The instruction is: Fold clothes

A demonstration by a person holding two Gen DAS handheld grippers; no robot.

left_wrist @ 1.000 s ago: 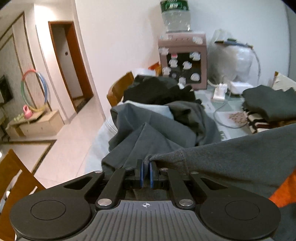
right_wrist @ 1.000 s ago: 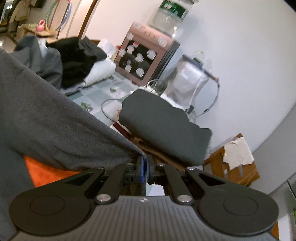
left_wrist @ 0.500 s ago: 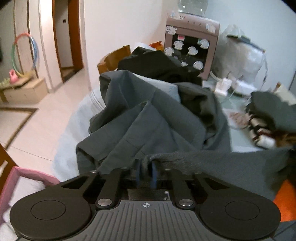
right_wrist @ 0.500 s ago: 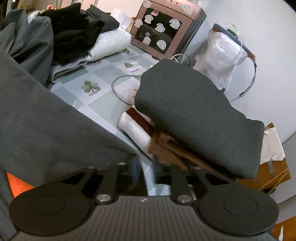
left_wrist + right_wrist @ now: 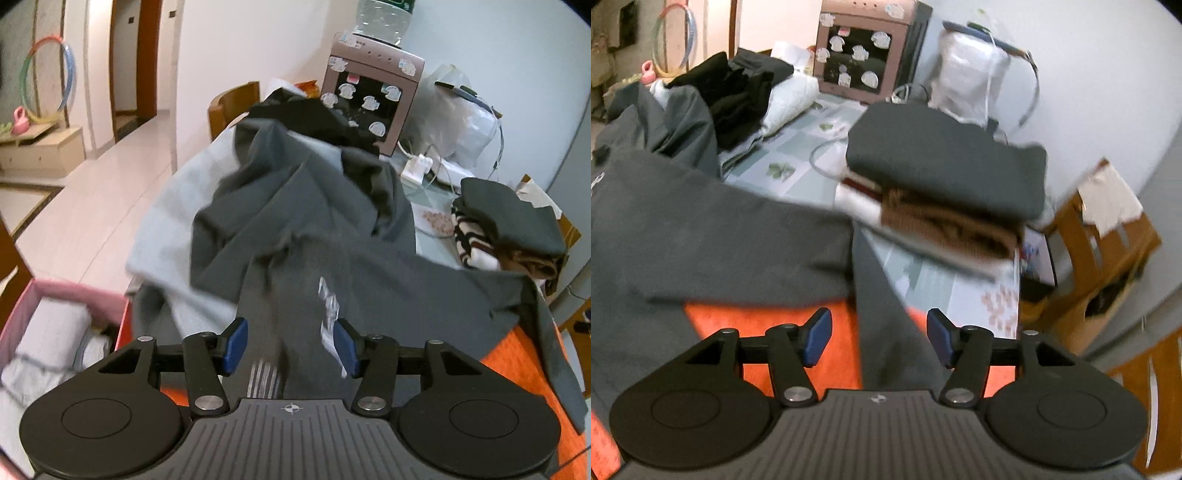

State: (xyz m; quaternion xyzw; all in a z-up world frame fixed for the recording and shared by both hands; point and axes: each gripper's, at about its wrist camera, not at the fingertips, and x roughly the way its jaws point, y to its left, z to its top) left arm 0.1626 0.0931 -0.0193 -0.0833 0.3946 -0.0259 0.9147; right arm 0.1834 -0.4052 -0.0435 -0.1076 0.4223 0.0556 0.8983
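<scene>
Left tongs: jaws have just been opening and stand apart, blue pads clear of the grey garment lying between them, pointing steeply down. Right tongs: same, jaws just opened wide, a grey fold between the pads, untouched, pitched down.

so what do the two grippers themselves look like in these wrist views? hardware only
Both match. The left gripper and right gripper each have a dark grey ribbed body with a small crosshair mark, two round black discs at the sides, black linkage arms with silver pivot screws, and blue pads on the fingertips. No cables, hands or sleeves show.
</scene>
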